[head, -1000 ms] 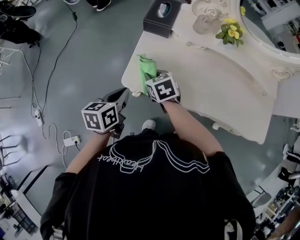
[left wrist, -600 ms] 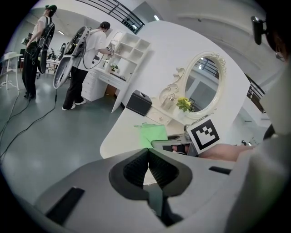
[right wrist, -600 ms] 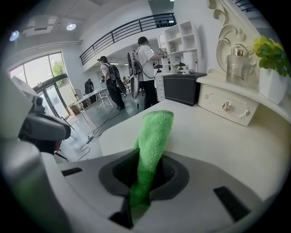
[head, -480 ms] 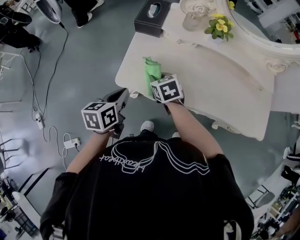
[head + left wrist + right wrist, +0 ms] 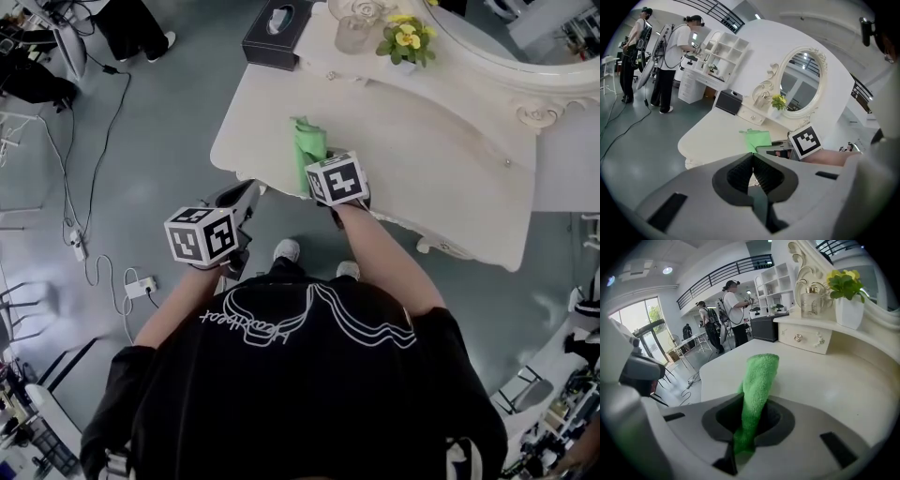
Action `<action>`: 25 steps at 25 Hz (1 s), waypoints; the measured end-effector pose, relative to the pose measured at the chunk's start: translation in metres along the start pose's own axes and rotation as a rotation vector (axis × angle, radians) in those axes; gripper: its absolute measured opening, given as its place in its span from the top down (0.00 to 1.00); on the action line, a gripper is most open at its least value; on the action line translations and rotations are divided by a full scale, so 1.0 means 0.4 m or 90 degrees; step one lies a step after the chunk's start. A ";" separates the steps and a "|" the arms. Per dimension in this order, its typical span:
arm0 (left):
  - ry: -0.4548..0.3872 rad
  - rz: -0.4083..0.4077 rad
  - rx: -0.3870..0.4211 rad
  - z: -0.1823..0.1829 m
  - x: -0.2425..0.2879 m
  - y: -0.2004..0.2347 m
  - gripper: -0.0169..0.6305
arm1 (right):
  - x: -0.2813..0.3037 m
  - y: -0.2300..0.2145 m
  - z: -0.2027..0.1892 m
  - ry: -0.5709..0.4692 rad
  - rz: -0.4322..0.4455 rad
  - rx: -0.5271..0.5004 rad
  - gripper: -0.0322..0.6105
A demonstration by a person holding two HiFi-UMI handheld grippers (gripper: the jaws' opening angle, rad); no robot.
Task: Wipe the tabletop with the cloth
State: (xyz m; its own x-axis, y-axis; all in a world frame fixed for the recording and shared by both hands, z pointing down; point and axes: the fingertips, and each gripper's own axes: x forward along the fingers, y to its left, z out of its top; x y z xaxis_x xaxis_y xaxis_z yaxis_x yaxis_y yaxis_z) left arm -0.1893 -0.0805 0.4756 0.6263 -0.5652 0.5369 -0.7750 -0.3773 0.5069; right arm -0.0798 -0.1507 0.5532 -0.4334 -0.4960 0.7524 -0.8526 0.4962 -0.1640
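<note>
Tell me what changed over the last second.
The right gripper dragged the green cloth along the tabletop, away from its left end toward the middle. It stayed shut on the green cloth; the left gripper stayed shut and empty, off the tabletop.

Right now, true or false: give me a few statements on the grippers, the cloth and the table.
1. The right gripper is shut on the green cloth. True.
2. The left gripper grips the cloth too. False: its jaws are together on nothing, short of the tabletop.
3. The cloth lies on the floor. False: it is over the tabletop.
4. The black box stands on the tabletop. True.
</note>
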 end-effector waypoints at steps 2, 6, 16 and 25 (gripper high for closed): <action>0.001 -0.003 0.003 -0.004 0.006 -0.026 0.97 | -0.016 -0.017 -0.011 -0.002 -0.001 0.003 0.86; 0.005 -0.011 0.011 -0.012 0.021 -0.074 0.97 | -0.045 -0.051 -0.036 -0.004 -0.010 0.012 0.86; 0.009 -0.028 0.031 -0.023 0.050 -0.177 0.97 | -0.121 -0.128 -0.094 0.000 -0.030 0.018 0.86; 0.014 -0.035 0.041 -0.033 0.092 -0.255 0.97 | -0.187 -0.215 -0.147 0.004 -0.053 0.025 0.86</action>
State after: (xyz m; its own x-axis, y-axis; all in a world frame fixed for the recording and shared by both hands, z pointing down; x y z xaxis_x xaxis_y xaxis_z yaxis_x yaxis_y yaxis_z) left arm -0.0862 -0.0531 0.4525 0.6691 -0.5266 0.5245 -0.7429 -0.4541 0.4918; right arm 0.0433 -0.1143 0.5487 -0.3592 -0.5297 0.7684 -0.8964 0.4250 -0.1261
